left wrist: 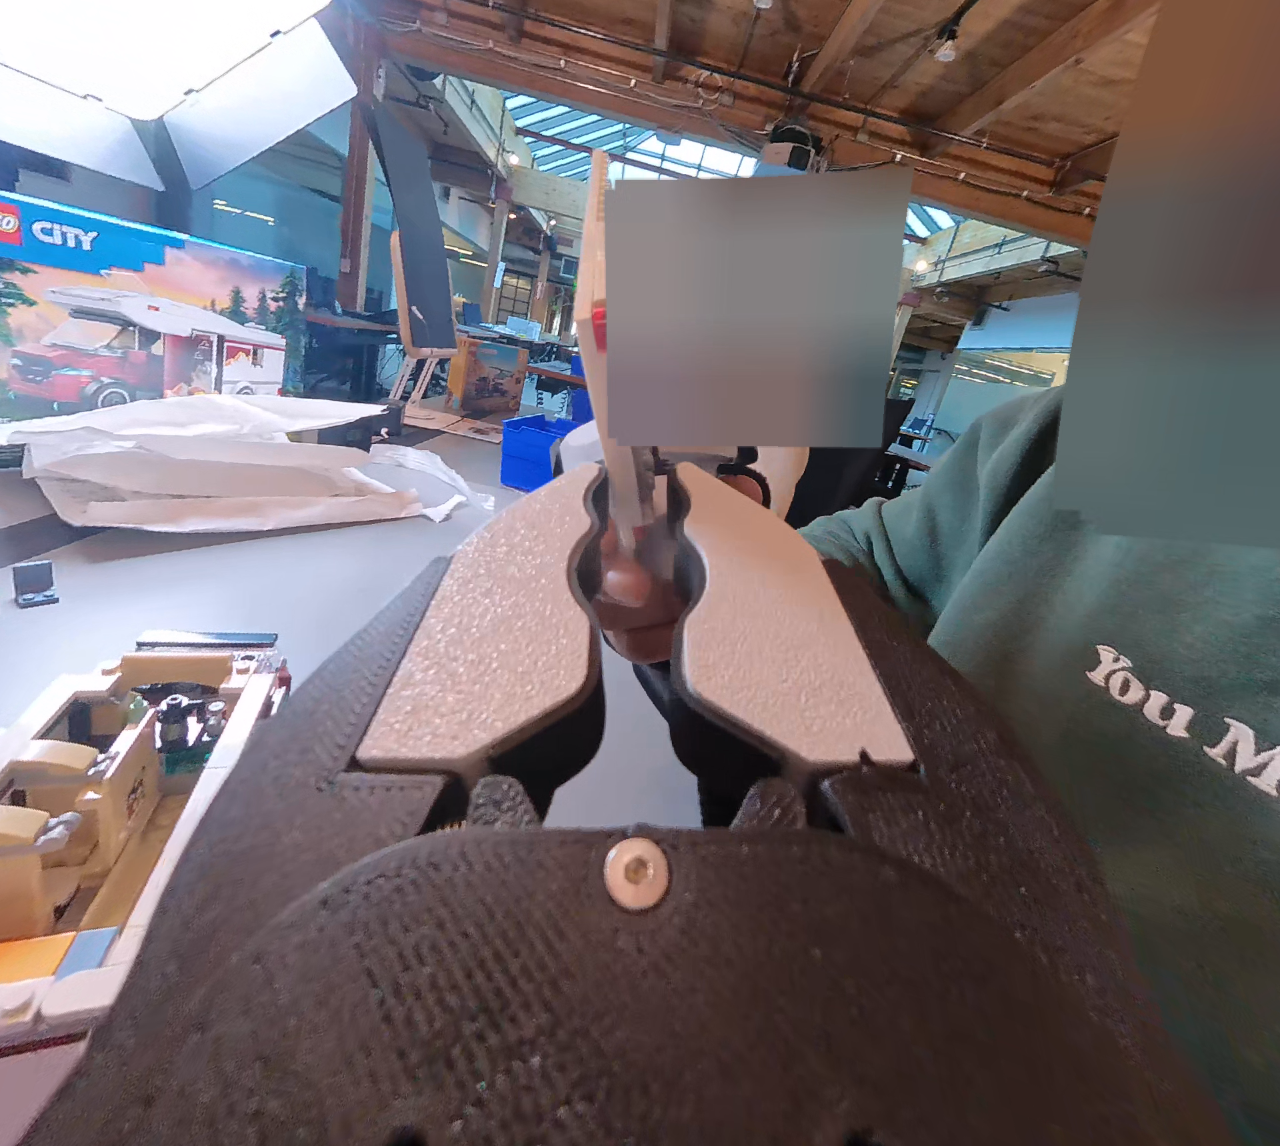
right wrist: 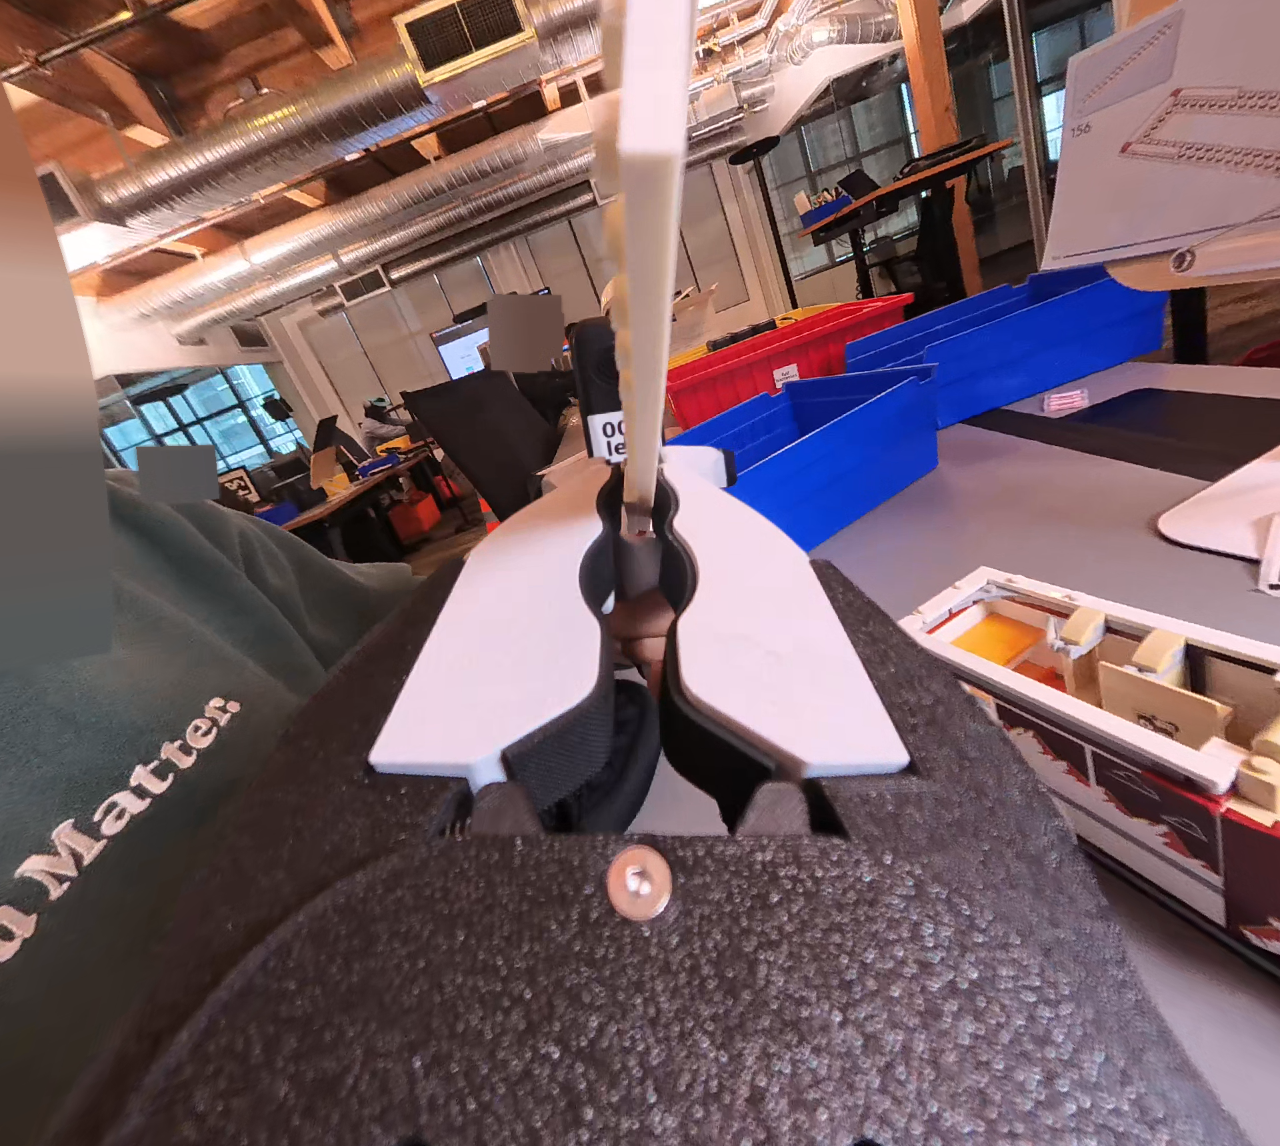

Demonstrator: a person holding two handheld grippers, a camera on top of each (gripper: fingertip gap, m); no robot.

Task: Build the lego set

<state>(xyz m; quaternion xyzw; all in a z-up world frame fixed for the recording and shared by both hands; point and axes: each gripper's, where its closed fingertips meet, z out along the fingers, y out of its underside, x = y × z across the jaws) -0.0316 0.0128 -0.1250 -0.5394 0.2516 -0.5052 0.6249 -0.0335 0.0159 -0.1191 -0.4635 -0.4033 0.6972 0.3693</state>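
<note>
A grey table (left wrist: 291, 572) carries everything. In the left wrist view, crumpled white paper bags (left wrist: 208, 462) lie far to the left, with a printed toy box (left wrist: 145, 323) standing behind them. A small dark brick piece (left wrist: 34, 584) sits alone on bare tabletop nearer in, and a partly built toy camper (left wrist: 111, 787), roof off, rests at the near left. In the right wrist view the same camper lies near right, blue bins (right wrist: 831, 448) stand farther off, and a white stand base (right wrist: 1226, 510) rests at the far right.
</note>
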